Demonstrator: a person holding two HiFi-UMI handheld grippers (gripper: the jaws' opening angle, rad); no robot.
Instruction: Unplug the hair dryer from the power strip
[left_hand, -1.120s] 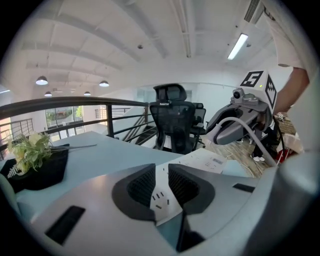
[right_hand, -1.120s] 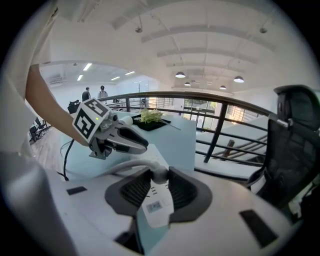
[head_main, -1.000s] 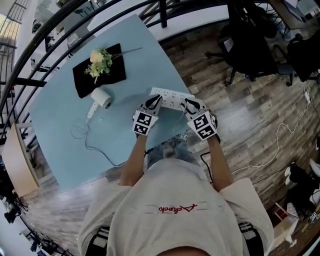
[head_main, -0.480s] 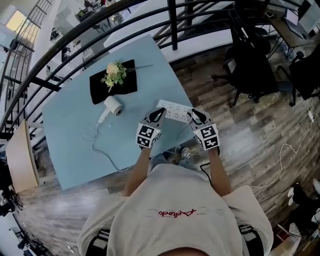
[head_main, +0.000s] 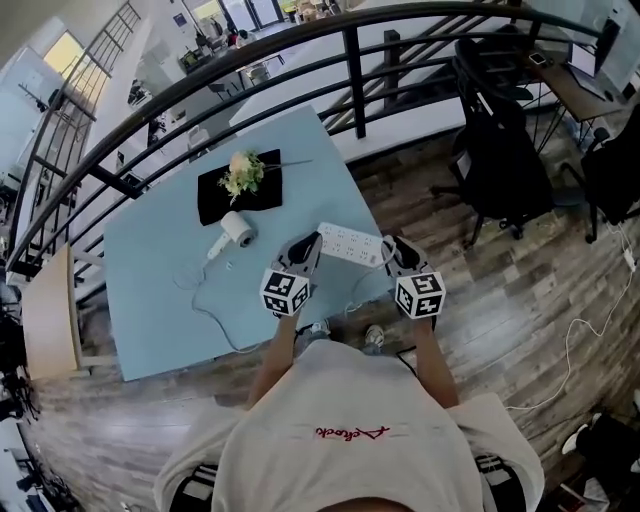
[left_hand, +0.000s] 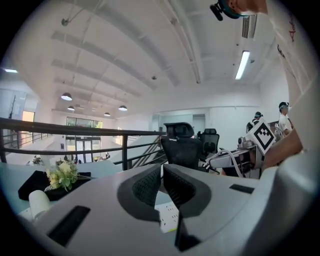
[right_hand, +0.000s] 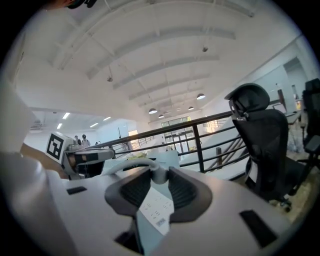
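Observation:
The white hair dryer (head_main: 238, 228) lies on the blue table (head_main: 150, 250), and its thin cord (head_main: 205, 295) curls toward the near edge. At the table's near right corner lies the white power strip (head_main: 350, 243), which also shows below the jaws as the strip (left_hand: 167, 216) and the strip (right_hand: 156, 210). My right gripper (head_main: 392, 247) hangs over its right end, shut on a white plug (right_hand: 159, 175). The plug's cord (right_hand: 130, 162) arcs off to the left. My left gripper (head_main: 308, 246) is at the strip's left end with its pads together. I cannot tell whether a cord is pinched between them.
A black mat (head_main: 215, 200) with a flower bunch (head_main: 243, 172) lies behind the dryer. A black railing (head_main: 350, 80) runs along the table's far side. Office chairs (head_main: 500, 150) stand on the wood floor to the right.
Both grippers have lifted up from the power strip, toward the person. The head view has swung outward, so the table now appears smaller and farther away.

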